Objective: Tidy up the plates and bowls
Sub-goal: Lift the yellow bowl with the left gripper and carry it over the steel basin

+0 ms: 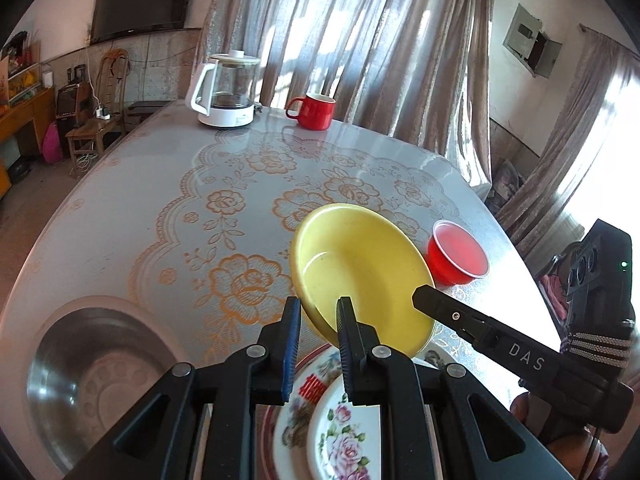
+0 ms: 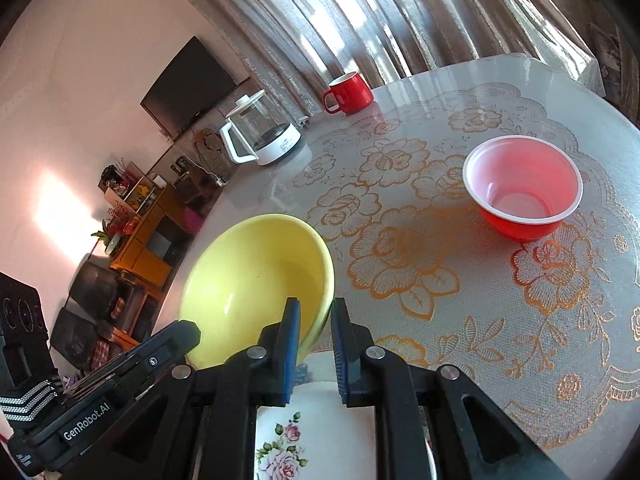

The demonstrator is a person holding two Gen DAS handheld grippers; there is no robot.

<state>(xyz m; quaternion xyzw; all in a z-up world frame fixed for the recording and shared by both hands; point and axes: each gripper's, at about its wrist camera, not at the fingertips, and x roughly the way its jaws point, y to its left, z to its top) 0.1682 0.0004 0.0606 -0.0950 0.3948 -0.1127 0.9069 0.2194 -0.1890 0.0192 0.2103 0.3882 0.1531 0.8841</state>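
Observation:
A yellow bowl (image 1: pixel 360 268) is held tilted above the table, gripped on its rim from both sides. My left gripper (image 1: pixel 318 322) is shut on its near rim. My right gripper (image 2: pixel 316 320) is shut on the opposite rim of the yellow bowl (image 2: pixel 260 280). The right gripper's finger also shows in the left wrist view (image 1: pixel 480 328). Below lies a small floral plate (image 1: pixel 344 436) stacked on a larger patterned plate (image 1: pixel 308 384); the floral plate also shows in the right wrist view (image 2: pixel 316 432). A red plastic bowl (image 1: pixel 458 258) (image 2: pixel 522 186) stands on the table to the right.
A steel bowl (image 1: pixel 96 364) sits at the near left. A glass kettle (image 1: pixel 228 90) (image 2: pixel 262 130) and a red mug (image 1: pixel 314 111) (image 2: pixel 350 92) stand at the table's far edge by the curtains. The tablecloth (image 1: pixel 224 208) has a floral print.

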